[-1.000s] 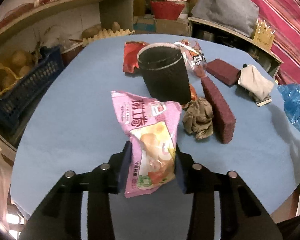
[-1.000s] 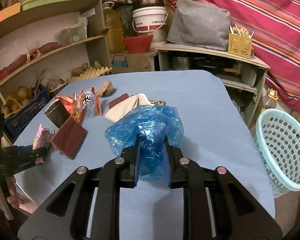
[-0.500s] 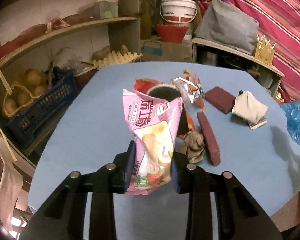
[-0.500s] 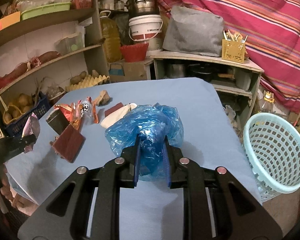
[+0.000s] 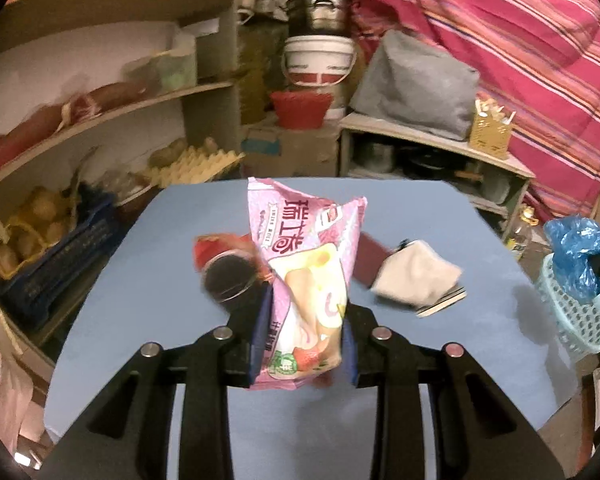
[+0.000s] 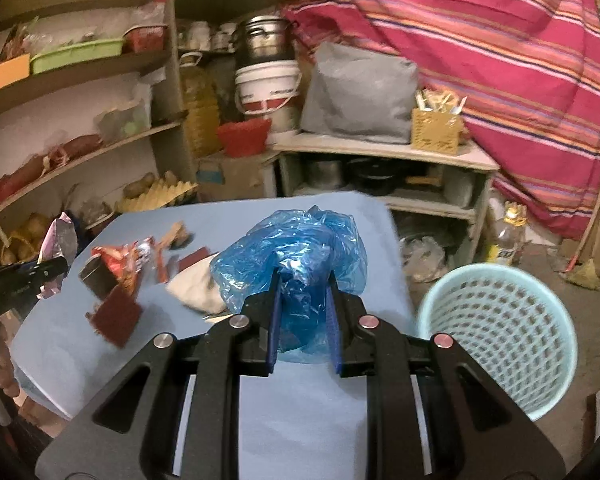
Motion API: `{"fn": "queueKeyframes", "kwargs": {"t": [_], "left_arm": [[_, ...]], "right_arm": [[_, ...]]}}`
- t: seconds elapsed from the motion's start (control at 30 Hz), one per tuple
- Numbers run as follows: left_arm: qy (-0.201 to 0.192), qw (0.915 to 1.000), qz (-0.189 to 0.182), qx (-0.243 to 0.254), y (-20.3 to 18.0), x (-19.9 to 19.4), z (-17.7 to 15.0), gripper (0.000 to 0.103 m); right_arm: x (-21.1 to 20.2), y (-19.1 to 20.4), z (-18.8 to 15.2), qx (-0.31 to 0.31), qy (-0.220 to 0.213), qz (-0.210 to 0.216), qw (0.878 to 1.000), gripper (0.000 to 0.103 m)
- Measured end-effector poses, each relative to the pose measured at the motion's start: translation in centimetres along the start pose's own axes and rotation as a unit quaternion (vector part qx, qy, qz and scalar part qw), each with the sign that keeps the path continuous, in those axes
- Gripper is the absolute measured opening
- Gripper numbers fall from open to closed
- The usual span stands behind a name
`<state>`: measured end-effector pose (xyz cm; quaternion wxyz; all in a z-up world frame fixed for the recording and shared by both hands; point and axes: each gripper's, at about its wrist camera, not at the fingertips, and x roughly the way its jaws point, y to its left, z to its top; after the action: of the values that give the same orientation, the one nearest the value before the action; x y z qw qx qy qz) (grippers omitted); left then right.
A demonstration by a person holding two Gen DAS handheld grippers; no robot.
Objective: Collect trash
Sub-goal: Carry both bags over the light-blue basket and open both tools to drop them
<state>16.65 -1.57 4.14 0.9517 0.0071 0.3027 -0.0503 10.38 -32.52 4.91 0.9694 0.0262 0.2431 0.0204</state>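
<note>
My left gripper [image 5: 304, 320] is shut on a pink snack wrapper [image 5: 306, 272] and holds it upright, high above the blue table [image 5: 160, 280]. My right gripper [image 6: 303, 304] is shut on a crumpled blue plastic bag [image 6: 300, 248], raised over the table's right edge. A light blue mesh basket [image 6: 500, 332] stands on the floor to the right of the table; it also shows in the left wrist view [image 5: 572, 312], just below the blue bag [image 5: 576, 248].
On the table lie a black cup [image 5: 232, 276], red wrappers [image 6: 120, 256], dark red sponges [image 6: 116, 314] and a white cloth [image 5: 416, 276]. Shelves with potatoes and egg trays [image 5: 192, 164] stand left. A low cabinet [image 6: 384, 184] and striped cloth stand behind.
Both grippers have risen and swung right with their loads. The table's items now sit lower and farther, and the basket has come closer in the right wrist view.
</note>
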Motion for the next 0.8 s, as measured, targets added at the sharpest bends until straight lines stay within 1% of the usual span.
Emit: {"fn": "queueKeyframes", "kwargs": {"t": [0.1,0.27,0.4,0.5,0.63,0.7,0.8], "left_arm": [[-0.008,0.9999,-0.012,0.009,-2.7,0.1,1.0,0.031],[-0.015,0.9989,-0.037,0.023,-7.7,0.8,2.3,0.031],[-0.015,0.9977,-0.051,0.043,-11.8,1.7,2.6,0.031],[-0.014,0.9964,-0.061,0.057,-14.8,2.6,2.7,0.031],[-0.014,0.9946,-0.076,0.07,-18.3,3.9,2.7,0.031],[-0.009,0.9934,-0.088,0.073,-20.1,4.6,2.7,0.031],[-0.012,0.9908,-0.109,0.079,-22.7,5.1,2.5,0.031]], "right_arm": [[-0.7,-3.2,1.1,0.008,-0.004,-0.016,1.0,0.02],[-1.5,-8.8,1.8,0.038,-0.008,-0.048,0.998,0.02],[-2.0,-13.5,1.4,0.056,-0.009,-0.075,0.996,0.02],[-2.1,-17.2,0.3,0.08,-0.004,-0.091,0.993,0.02],[-2.6,-19.8,-0.5,0.085,-0.004,-0.109,0.99,0.02],[-2.8,-20.6,-0.8,0.083,-0.004,-0.118,0.99,0.02],[-2.9,-21.7,-1.5,0.08,-0.002,-0.131,0.988,0.02]]}}
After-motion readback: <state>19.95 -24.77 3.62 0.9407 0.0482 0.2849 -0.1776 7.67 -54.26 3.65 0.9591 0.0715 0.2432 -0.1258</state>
